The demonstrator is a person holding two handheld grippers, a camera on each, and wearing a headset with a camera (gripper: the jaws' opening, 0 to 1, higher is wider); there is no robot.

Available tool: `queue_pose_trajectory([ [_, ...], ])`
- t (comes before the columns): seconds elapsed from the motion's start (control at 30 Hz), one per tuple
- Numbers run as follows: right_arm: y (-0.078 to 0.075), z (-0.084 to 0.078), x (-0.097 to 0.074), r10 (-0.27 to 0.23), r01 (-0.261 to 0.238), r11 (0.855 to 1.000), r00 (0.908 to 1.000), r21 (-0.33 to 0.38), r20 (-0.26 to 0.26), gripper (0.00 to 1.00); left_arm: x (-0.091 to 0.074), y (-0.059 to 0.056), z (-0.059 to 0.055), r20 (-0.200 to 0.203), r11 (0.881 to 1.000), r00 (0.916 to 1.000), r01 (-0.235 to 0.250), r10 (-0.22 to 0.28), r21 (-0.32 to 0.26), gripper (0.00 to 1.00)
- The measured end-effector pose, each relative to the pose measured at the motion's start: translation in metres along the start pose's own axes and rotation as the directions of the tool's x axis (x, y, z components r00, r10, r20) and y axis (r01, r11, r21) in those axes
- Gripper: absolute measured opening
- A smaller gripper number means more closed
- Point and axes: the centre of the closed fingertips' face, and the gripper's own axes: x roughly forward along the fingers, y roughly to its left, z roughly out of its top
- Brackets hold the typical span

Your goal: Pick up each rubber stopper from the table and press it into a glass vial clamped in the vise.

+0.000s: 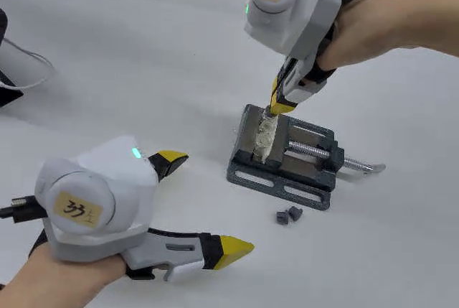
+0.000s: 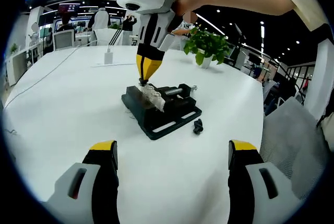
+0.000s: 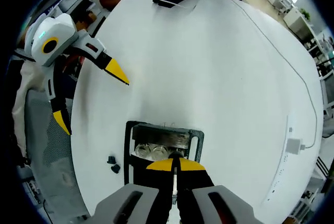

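Vials point(image 1: 264, 136) in the vise point(image 1: 284, 183) are a blurry glassy clump, can't count them. The right gripper point(image 1: 277, 107) tips hide part.

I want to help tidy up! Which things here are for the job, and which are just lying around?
For the job: vise, vials, stoppers, right gripper, left gripper.

Just lying about: cable, charger, plant.

right tongs point(image 3: 176, 162) closed above vise point(image 3: 128, 132), glass vials point(image 3: 148, 151) seemingly beneath tips
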Motion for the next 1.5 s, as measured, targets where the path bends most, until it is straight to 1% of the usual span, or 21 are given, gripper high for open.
queue_pose_trajectory([
  [0.1,-0.002,0.0,0.0,0.013,-0.013,1.0,0.9999,0.018,-0.008,0.0,-0.003,0.0,0.004,0.002,1.0,1.0,-0.006,0.006,0.009,0.86],
  [0.17,0.001,0.0,-0.001,0.009,-0.009,1.0,1.0,0.001,0.003,0.0,-0.005,0.0,0.005,-0.002,1.0,1.0,-0.007,0.007,0.013,0.86],
  [0.2,0.001,0.0,-0.001,0.016,-0.018,0.999,0.9995,0.044,0.025,0.0,-0.007,0.0,0.009,0.005,1.0,0.9999,-0.013,0.013,0.021,0.86],
  [0.27,0.0,0.0,-0.001,0.03,-0.033,0.998,0.9978,0.044,0.058,0.0,-0.009,0.0,0.012,0.011,1.0,0.9999,-0.013,0.013,0.018,0.86],
  [0.3,0.0,-0.001,-0.001,0.036,-0.041,0.997,0.9961,0.068,0.081,0.0,-0.011,-0.001,0.014,0.014,1.0,0.9998,-0.016,0.015,0.025,0.86],
  [0.33,0.0,-0.002,-0.002,0.032,-0.039,0.997,0.9954,0.071,0.09,0.0,-0.011,0.0,0.015,0.014,0.999,0.9997,-0.02,0.02,0.031,0.86],
  [0.4,0.004,-0.002,-0.004,0.027,-0.036,0.997,0.9919,0.068,0.124,0.0,-0.013,0.0,0.017,0.014,0.999,0.9997,-0.022,0.021,0.036,0.86],
  [0.43,0.0,0.0,-0.003,0.026,-0.035,0.997,0.9902,0.064,0.137,0.0,-0.014,0.0,0.018,0.016,0.999,0.9996,-0.025,0.025,0.04,0.86],
  [0.47,0.001,0.0,-0.004,0.024,-0.033,0.998,0.9883,0.055,0.151,0.0,-0.015,0.0,0.02,0.019,0.999,0.9994,-0.029,0.028,0.044,0.86],
  [0.53,0.002,-0.001,-0.005,0.02,-0.03,0.998,0.9856,0.057,0.168,0.0,-0.015,0.0,0.02,0.014,0.998,0.9995,-0.028,0.028,0.052,0.86],
  [0.6,0.001,-0.001,-0.004,0.012,-0.019,0.999,0.9839,0.036,0.178,0.0,-0.015,-0.001,0.02,0.014,0.998,0.9995,-0.029,0.028,0.058,0.86],
  [0.7,0.004,-0.003,-0.005,0.005,-0.005,1.0,0.9831,-0.001,0.183,0.0,-0.015,-0.001,0.021,0.014,0.998,0.9994,-0.032,0.031,0.062,0.86],
  [0.8,0.003,-0.003,-0.005,0.004,-0.002,1.0,0.984,-0.009,0.178,0.0,-0.015,-0.002,0.021,0.014,0.997,0.9994,-0.032,0.032,0.065,0.86],
  [0.83,0.001,-0.002,-0.004,0.006,-0.005,1.0,0.9843,-0.008,0.176,0.0,-0.015,-0.002,0.021,0.014,0.997,0.9994,-0.032,0.031,0.064,0.86],
  [1.0,-0.001,-0.002,-0.005,0.015,-0.015,1.0,0.9849,0.001,0.172,0.0,-0.014,-0.003,0.02,0.013,0.997,0.9995,-0.031,0.03,0.065,0.86],
  [1.13,-0.003,-0.001,-0.009,-0.004,0.005,1.0,0.9839,-0.003,0.178,0.0,-0.014,-0.002,0.018,0.009,0.998,0.9995,-0.031,0.03,0.063,0.86],
  [1.2,-0.003,0.001,-0.011,-0.001,-0.002,1.0,0.9821,0.011,0.188,0.0,-0.014,-0.002,0.018,0.01,0.998,0.9995,-0.031,0.03,0.062,0.86],
  [1.3,-0.003,0.002,-0.01,0.003,-0.005,1.0,0.9818,0.012,0.19,0.0,-0.014,-0.001,0.018,0.011,0.998,0.9995,-0.031,0.03,0.063,0.86],
  [1.37,-0.002,0.002,-0.006,0.015,-0.018,1.0,0.9825,0.016,0.186,0.0,-0.014,-0.001,0.017,0.009,0.998,0.9995,-0.029,0.029,0.061,0.86],
  [1.47,-0.001,0.0,-0.002,0.015,-0.017,1.0,0.985,0.013,0.172,0.0,-0.014,0.0,0.016,0.008,0.998,0.9995,-0.03,0.029,0.06,0.86],
  [1.5,0.0,0.001,-0.004,0.016,-0.019,1.0,0.9837,0.016,0.179,0.0,-0.014,0.0,0.016,0.01,0.998,0.9995,-0.029,0.029,0.057,0.86],
])
